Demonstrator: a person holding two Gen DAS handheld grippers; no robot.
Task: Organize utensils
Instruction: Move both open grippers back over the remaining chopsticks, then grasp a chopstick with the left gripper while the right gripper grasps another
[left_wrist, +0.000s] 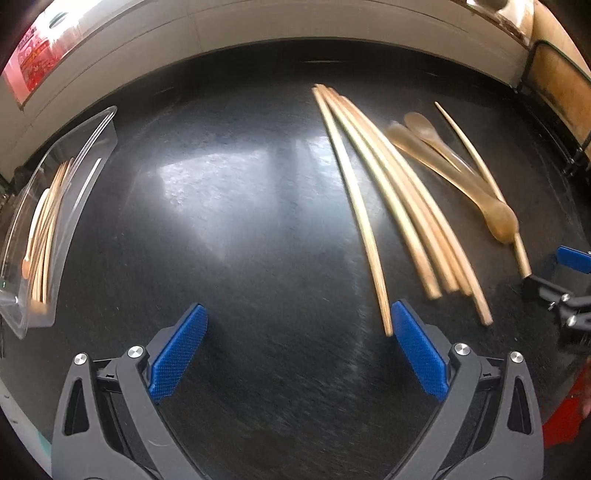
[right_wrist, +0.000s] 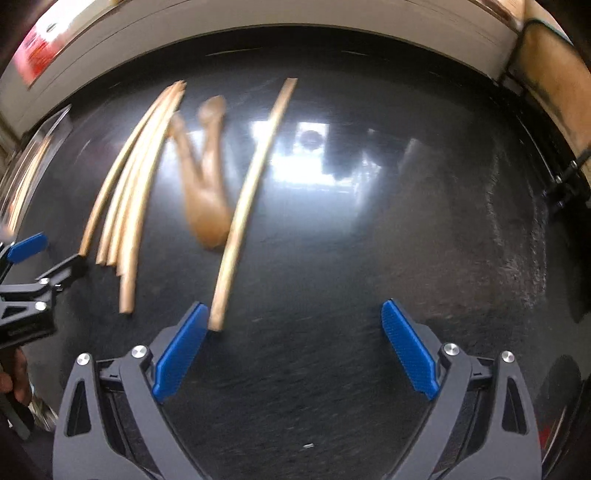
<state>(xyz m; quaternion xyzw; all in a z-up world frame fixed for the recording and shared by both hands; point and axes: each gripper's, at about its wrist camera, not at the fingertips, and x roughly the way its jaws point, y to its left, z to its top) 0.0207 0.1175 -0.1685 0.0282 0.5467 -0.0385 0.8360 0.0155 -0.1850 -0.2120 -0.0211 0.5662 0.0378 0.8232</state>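
Note:
Several wooden chopsticks (left_wrist: 388, 199) lie fanned on the black table, right of centre in the left wrist view, with brown translucent spoons (left_wrist: 454, 170) and one more chopstick (left_wrist: 480, 177) beyond them. My left gripper (left_wrist: 299, 325) is open; its right pad (left_wrist: 417, 350) sits beside the near end of the leftmost chopstick. In the right wrist view the chopstick bundle (right_wrist: 125, 192), the spoons (right_wrist: 207, 199) and a single chopstick (right_wrist: 251, 184) lie at left. My right gripper (right_wrist: 293, 321) is open, its left pad (right_wrist: 181, 350) next to that chopstick's near end.
A clear plastic tray (left_wrist: 74, 177) holding several chopsticks stands at the table's left edge. A pale wall or ledge (left_wrist: 295, 22) runs behind the table. The other gripper (right_wrist: 26, 288) and a hand show at the left of the right wrist view.

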